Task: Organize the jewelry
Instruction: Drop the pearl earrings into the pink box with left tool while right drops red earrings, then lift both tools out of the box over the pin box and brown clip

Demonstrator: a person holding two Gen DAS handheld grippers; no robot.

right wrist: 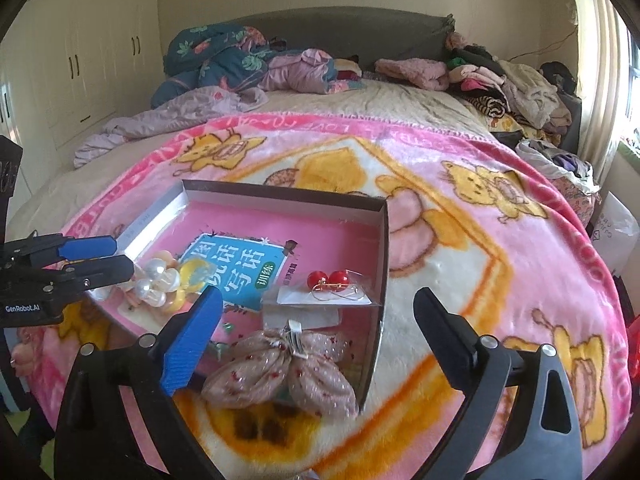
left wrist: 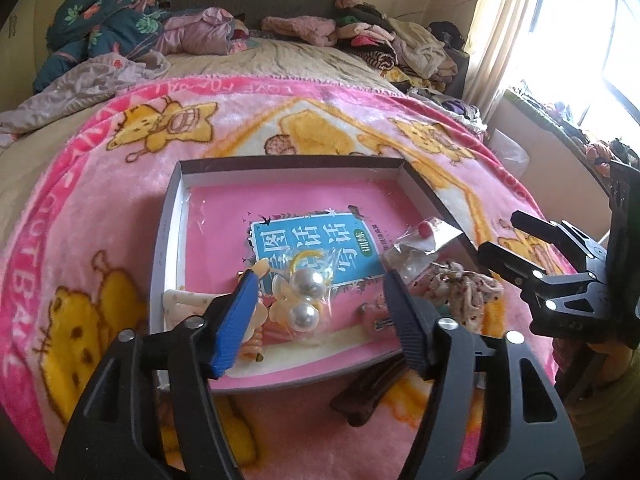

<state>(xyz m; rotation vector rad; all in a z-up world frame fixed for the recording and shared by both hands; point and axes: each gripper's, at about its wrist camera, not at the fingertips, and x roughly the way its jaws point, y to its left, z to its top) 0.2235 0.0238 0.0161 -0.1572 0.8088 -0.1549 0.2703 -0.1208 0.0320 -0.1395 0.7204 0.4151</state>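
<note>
On the bed's pink cartoon blanket (left wrist: 120, 152) sits a shallow pink-floored cardboard box (left wrist: 176, 216). Left gripper (left wrist: 320, 280) jaws spread above the bagged pearl earrings (left wrist: 306, 296); right gripper (right wrist: 320, 300) jaws gape wide over the beige fabric bow (right wrist: 280, 372), touching nothing.

A pink fleece blanket (right wrist: 460, 240) printed with yellow cartoon cats covers the near part of a bed (right wrist: 360, 104) that has a dark grey headboard (right wrist: 340, 28). Along the head of the bed lie a rumpled dark blue floral quilt (right wrist: 208, 56), a lilac quilt (right wrist: 176, 116), a folded pink fuzzy garment (right wrist: 412, 70) and a heap of mixed clothes (right wrist: 516, 88). Cream wardrobe doors (right wrist: 80, 60) fill the wall on the left, and a pale curtain (left wrist: 500, 28) hangs beside a bright window (left wrist: 592, 36) on the right.
</note>
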